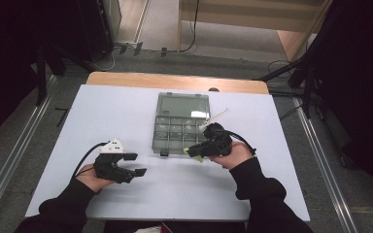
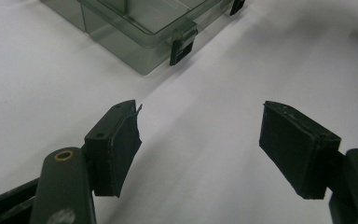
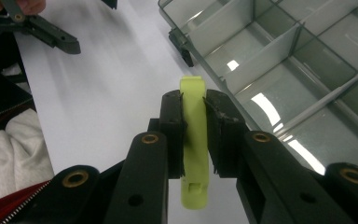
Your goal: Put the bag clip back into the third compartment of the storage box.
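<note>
Right gripper (image 3: pixel 195 135) pinching yellow-green clip (image 3: pixel 194 140) between pads, I hold it just above white table (image 1: pixel 126 111), at near right corner of clear compartment box (image 1: pixel 180 124). Left gripper (image 1: pixel 136 164) spread wide, nothing between pads, I keep it low over table, near left, well apart from box. Box sits centre, lid open toward far side, black latch (image 2: pixel 182 46) on near wall.

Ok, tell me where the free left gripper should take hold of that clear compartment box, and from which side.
Probably the near front wall of the clear compartment box, beside its black latch, coming from the person's side. The lid stands open, so that rim is bare and thin enough for the wide-open left gripper. The right gripper is shut on a yellow-green piece.
</note>
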`<state>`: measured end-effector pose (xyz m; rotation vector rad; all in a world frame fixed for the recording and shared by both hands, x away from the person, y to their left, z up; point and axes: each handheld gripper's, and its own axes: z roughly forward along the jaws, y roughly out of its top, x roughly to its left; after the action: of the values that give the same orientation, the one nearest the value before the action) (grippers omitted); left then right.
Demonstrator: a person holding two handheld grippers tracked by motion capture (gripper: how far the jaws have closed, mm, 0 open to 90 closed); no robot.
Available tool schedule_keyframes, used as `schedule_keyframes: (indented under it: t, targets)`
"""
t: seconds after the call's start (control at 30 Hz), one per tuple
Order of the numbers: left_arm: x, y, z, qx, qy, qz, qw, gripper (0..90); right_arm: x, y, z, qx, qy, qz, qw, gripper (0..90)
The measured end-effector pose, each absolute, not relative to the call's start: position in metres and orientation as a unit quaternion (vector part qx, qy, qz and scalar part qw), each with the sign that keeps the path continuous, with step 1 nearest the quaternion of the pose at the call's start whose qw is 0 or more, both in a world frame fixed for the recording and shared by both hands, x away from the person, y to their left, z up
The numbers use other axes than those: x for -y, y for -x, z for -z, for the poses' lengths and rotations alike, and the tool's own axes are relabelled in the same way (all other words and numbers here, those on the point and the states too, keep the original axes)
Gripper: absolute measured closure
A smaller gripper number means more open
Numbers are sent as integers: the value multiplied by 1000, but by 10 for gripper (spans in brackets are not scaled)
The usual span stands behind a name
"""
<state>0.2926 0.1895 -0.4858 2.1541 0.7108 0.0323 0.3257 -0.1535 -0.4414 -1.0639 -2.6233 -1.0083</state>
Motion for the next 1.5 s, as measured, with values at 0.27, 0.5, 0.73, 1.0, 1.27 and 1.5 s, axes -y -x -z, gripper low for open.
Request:
schedule_keyframes:
  t: [0.27,0.5,0.73,1.0,1.27,1.5]
  targets:
    - [-189,-293,486,-284,-860,-13,423,278,157,-332,439,862,369,341,63,785]
    - [-189,-293,486,-285,-861,-13,421,278,160,-339,437,855,389,340,52,785]
    - [-190,-292,486,-284,-860,-14,423,278,161,-346,435,852,400,335,44,785]
    - [-190,-292,486,-285,-860,-15,423,278,160,-355,434,847,412,334,37,785]
    - [-190,-292,485,-283,-858,-21,427,278,158,-365,431,843,422,334,26,785]
    - [-191,-292,486,-283,-860,-20,424,278,155,-373,431,839,435,325,11,785]
